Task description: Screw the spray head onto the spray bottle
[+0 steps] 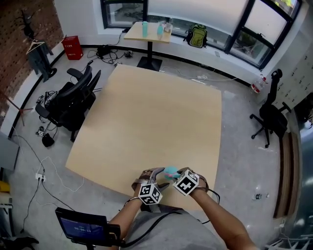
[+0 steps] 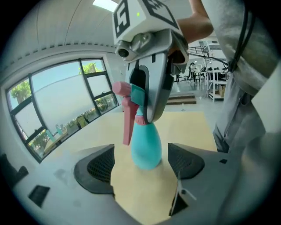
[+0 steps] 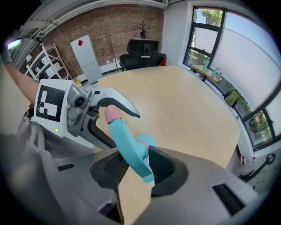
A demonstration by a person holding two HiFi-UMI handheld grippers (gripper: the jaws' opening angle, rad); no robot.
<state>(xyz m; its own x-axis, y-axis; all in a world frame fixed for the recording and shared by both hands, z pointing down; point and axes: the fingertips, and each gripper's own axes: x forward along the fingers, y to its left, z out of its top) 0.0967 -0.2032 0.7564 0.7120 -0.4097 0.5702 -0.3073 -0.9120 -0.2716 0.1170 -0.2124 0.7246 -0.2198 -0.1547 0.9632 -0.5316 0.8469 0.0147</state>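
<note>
While my right gripper (image 3: 136, 160) has its fingers (image 3: 164, 169) clamped on the spray head (image 3: 127, 140), the teal spray bottle (image 2: 145, 147) hangs beneath it, untouched between the parted fingers of my left gripper (image 2: 142, 167), at the tabletop's (image 1: 151, 117) near edge.

brick wall (image 1: 7, 63), grey floor (image 1: 244, 146), black office chair (image 1: 73, 100), large windows (image 1: 124, 10)

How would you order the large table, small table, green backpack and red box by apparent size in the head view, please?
Largest to smallest:
large table
small table
green backpack and red box: about alike, so unranked
</note>
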